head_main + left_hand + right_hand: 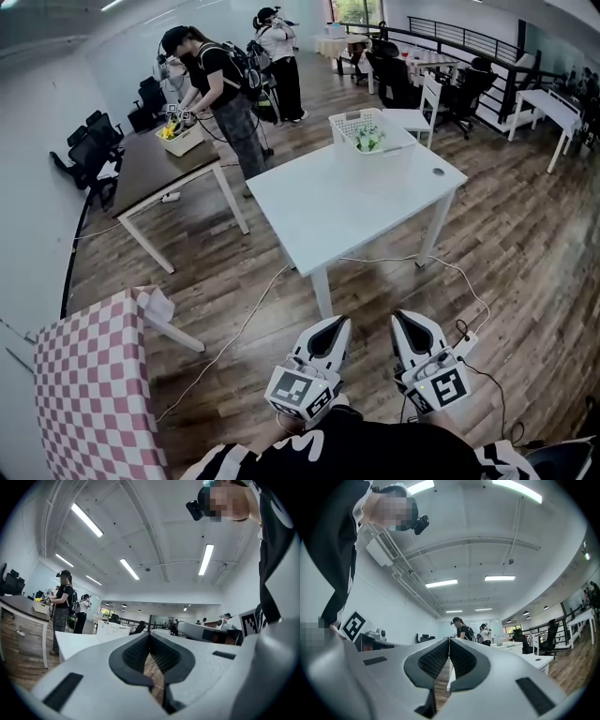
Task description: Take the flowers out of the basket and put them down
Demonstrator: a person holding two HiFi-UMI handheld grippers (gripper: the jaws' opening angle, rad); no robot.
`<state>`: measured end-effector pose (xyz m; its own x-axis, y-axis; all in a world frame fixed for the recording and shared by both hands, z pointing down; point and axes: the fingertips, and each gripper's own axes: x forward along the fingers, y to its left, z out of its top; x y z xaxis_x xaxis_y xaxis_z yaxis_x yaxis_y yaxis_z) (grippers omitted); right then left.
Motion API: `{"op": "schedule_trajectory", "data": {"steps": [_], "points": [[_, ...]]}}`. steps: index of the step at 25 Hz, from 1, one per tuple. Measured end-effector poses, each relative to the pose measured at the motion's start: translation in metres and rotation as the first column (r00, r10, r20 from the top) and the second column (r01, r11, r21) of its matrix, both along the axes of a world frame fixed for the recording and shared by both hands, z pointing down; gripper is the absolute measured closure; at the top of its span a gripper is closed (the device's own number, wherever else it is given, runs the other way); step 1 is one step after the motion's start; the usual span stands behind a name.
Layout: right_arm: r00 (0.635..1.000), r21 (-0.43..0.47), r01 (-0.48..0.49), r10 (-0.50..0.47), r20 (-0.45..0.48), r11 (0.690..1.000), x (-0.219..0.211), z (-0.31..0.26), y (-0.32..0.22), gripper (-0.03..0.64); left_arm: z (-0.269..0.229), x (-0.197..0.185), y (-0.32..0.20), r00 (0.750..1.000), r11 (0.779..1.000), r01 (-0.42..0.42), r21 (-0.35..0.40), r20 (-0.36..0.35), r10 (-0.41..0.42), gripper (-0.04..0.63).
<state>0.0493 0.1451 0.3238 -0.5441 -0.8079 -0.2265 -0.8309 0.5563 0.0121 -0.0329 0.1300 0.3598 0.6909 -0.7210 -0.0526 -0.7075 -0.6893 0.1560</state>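
Since both grippers are down by the person's body, nothing's within reach yet. The left gripper (330, 326) and right gripper (403, 319) each have their jaws pressed together with nothing between them. The bunch of green-and-white flowers (370, 141) sits inside the white plastic lattice basket (347, 120) at the far corner of the white square table (319, 202), well apart from both grippers. Hard to tell from this far, but they look like artificial stems: light, floppy, easy to crush at the blooms. I'd open up, pinch low where the stems bunch, and lift straight up so the leaves don't snag the lattice.
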Motion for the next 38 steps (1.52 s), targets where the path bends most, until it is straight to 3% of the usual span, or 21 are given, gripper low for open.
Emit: {"op": "schedule_trajectory", "data": {"steps": [13, 27, 38], "points": [[1.000, -0.012, -0.015, 0.015, 0.009, 1.000, -0.041, 0.011, -0.072, 0.598, 0.011, -0.031, -0.072, 0.999, 0.999, -0.039, 0.000, -0.002, 0.039, 0.591], [0.998, -0.041, -0.068, 0.068, -0.001, 0.997, -0.021, 0.020, -0.104, 0.598, 0.025, -0.018, -0.110, 0.997, 0.996, -0.078, -0.043, -0.016, 0.077, 0.591], [0.999, -0.039, -0.033, 0.034, 0.016, 0.999, 0.002, 0.025, -0.188, 0.598, 0.022, 0.011, -0.196, 0.998, 0.998, -0.060, -0.017, -0.011, 0.060, 0.591]]}}
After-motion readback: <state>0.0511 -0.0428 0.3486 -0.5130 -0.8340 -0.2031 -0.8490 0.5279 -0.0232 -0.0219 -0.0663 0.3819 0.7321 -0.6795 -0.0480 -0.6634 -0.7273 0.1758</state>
